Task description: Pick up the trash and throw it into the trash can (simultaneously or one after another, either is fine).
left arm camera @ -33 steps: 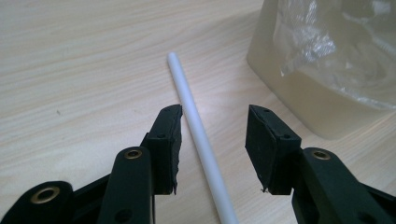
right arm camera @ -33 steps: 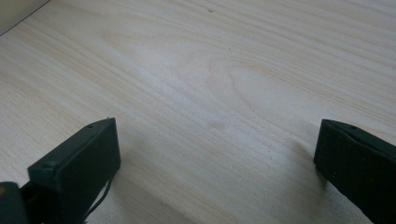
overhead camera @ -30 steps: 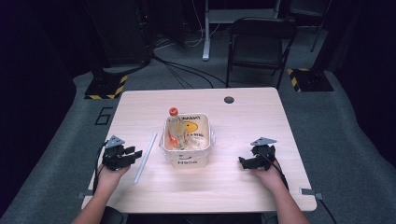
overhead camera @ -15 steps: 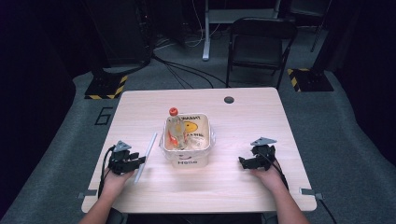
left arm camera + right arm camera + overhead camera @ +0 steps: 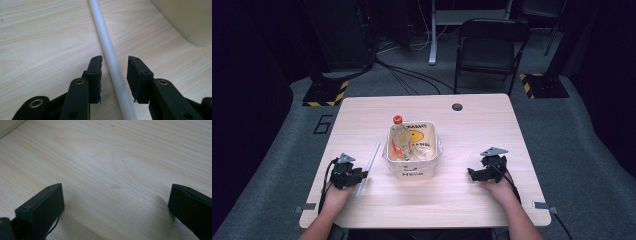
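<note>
A long white rod [image 5: 369, 163] lies on the wooden table [image 5: 472, 130], left of a white bin [image 5: 413, 173]. My left gripper [image 5: 361, 176] is low on the table at the rod's near end. In the left gripper view the rod [image 5: 107, 47] runs between the two black jaws of that gripper [image 5: 115, 59], with a narrow gap on each side. The jaws have just been closing and the pads do not press on the rod. My right gripper [image 5: 472, 173] rests at the right of the table, its jaws [image 5: 117, 188] wide open over bare wood.
The bin holds a clear bottle with an orange cap [image 5: 398, 135] and some packaging. Its wall [image 5: 185, 22] stands close on the right in the left gripper view. A round hole [image 5: 457, 106] is at the table's far side. A folding chair [image 5: 490, 45] stands beyond.
My left gripper has moved right and down to the rod's near end, and its jaws now straddle the rod. The right gripper has stayed still.
</note>
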Action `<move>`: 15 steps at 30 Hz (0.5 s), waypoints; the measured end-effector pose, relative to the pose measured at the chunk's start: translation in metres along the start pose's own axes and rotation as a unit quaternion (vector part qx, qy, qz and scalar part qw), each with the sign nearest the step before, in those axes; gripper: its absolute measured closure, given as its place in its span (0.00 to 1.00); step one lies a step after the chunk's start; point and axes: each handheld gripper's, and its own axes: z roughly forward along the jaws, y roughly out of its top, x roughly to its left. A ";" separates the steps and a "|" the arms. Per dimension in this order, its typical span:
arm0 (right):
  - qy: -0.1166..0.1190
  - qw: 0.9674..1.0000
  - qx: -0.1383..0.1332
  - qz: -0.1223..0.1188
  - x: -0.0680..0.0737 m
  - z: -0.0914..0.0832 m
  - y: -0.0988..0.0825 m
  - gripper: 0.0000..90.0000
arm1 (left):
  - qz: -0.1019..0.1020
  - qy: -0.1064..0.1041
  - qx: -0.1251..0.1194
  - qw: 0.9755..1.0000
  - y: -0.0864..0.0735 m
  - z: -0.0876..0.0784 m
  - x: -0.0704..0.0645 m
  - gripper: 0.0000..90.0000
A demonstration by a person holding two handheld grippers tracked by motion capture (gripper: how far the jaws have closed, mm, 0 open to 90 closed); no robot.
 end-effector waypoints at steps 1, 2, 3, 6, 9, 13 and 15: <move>0.000 1.000 0.000 0.001 0.000 0.000 0.000 0.00 | -0.002 0.001 0.002 1.000 0.000 0.001 -0.001 0.73; 0.000 1.000 0.000 0.001 0.000 0.000 0.000 0.00 | -0.003 0.002 0.002 1.000 0.000 0.001 -0.001 0.74; 0.000 1.000 0.000 0.001 0.000 0.000 0.000 0.00 | -0.002 0.004 0.003 1.000 0.000 0.001 -0.002 0.75; 0.000 1.000 0.000 0.000 0.000 0.000 0.000 0.00 | -0.005 0.005 0.005 1.000 -0.001 0.002 -0.003 0.78; 0.000 1.000 0.000 0.001 0.000 0.000 0.000 0.00 | 0.007 0.007 0.021 1.000 -0.001 0.002 -0.002 0.82; 0.000 1.000 -0.001 0.000 0.000 0.000 0.000 0.00 | 0.003 0.016 0.024 1.000 -0.001 0.004 -0.002 0.85; 0.000 1.000 0.000 -0.001 0.000 0.000 0.000 0.00 | 0.003 0.017 0.022 1.000 -0.001 0.005 -0.001 0.87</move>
